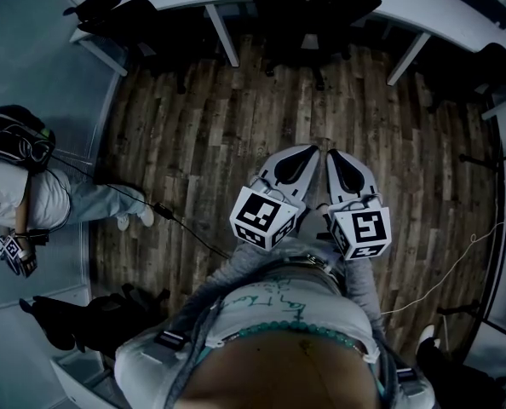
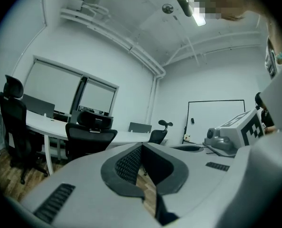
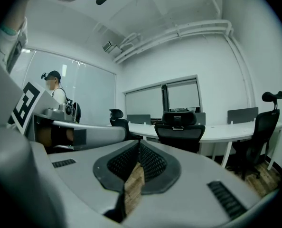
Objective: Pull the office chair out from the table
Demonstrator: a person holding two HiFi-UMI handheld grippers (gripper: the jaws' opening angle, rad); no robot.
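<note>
My left claw and right claw are shut, empty. Chair, top centre: likely heavy but castored; I'd grip the stiff backrest edge.

- Our head view looks steeply down onto the wooden floor; the table and chair lie far off along the frame's top edge.
- On the left gripper we sit low, right behind the jaws, facing level toward that table.
- On the right gripper we sit likewise; both views share the chair and table beyond the jaws.
</note>
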